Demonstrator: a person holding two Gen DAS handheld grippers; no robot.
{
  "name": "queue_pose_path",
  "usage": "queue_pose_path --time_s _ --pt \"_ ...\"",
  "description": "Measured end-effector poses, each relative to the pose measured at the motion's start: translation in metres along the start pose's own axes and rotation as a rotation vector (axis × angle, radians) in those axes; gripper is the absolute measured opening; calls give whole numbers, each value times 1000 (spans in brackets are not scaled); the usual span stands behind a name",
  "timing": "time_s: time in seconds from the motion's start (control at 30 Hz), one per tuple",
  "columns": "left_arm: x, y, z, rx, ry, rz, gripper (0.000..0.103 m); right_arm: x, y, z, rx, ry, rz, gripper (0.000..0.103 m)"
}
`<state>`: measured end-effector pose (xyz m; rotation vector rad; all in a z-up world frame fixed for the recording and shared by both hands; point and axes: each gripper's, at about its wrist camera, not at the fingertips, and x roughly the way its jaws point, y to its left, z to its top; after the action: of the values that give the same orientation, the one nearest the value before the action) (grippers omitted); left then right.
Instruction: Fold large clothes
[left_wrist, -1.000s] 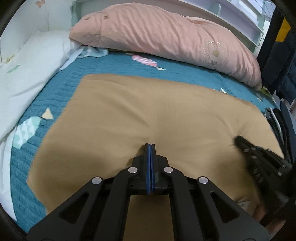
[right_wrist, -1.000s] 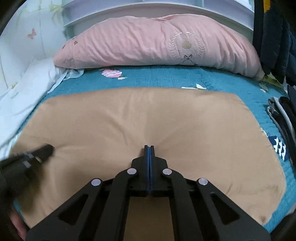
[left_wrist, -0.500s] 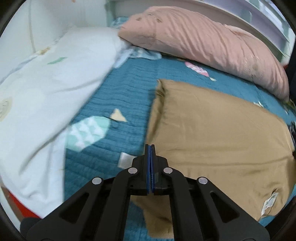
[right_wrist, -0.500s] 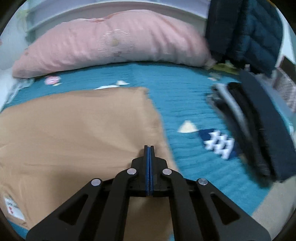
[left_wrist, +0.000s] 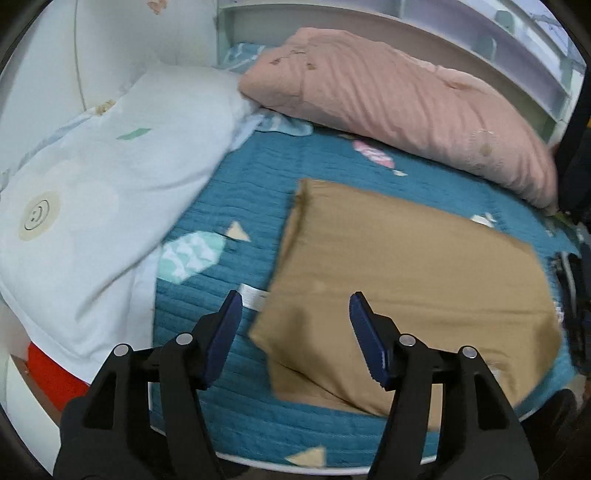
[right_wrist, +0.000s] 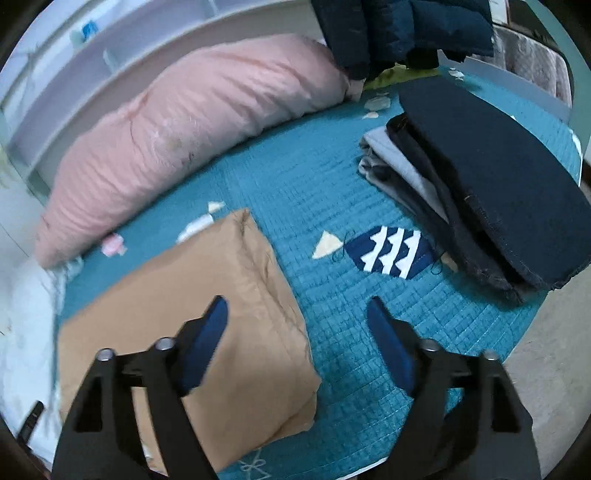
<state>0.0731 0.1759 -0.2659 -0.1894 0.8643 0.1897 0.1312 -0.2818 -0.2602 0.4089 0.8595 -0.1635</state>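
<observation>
A tan folded garment (left_wrist: 406, 266) lies flat on the teal quilted bed; it also shows in the right wrist view (right_wrist: 192, 306). My left gripper (left_wrist: 295, 314) is open and empty, hovering over the garment's near left corner, where a white label (left_wrist: 253, 295) sticks out. My right gripper (right_wrist: 295, 317) is open and empty, over the garment's right edge, its left finger above the cloth and its right finger above bare quilt.
A pink pillow (left_wrist: 399, 107) lies along the headboard. A white duvet (left_wrist: 92, 192) is heaped at the left. A stack of folded dark and grey clothes (right_wrist: 480, 192) sits at the right, dark jackets (right_wrist: 399, 29) hanging behind. The bed's front edge is close.
Both grippers were shut over the garment's middle; they swung apart to its left and right ends and have opened.
</observation>
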Motion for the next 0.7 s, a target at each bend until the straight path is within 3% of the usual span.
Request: queue_pose_path --time_s 0.23,0.57,0.7 --pt "-9 -37 6 55 10 -14 70 24 -20 16 80 170 91 87" --pt "7 -87 11 117 82 -49 70 97 -32 7 182 524 299 87" --pt "13 -102 15 136 96 -69 70 110 -34 -3 239 573 382 88"
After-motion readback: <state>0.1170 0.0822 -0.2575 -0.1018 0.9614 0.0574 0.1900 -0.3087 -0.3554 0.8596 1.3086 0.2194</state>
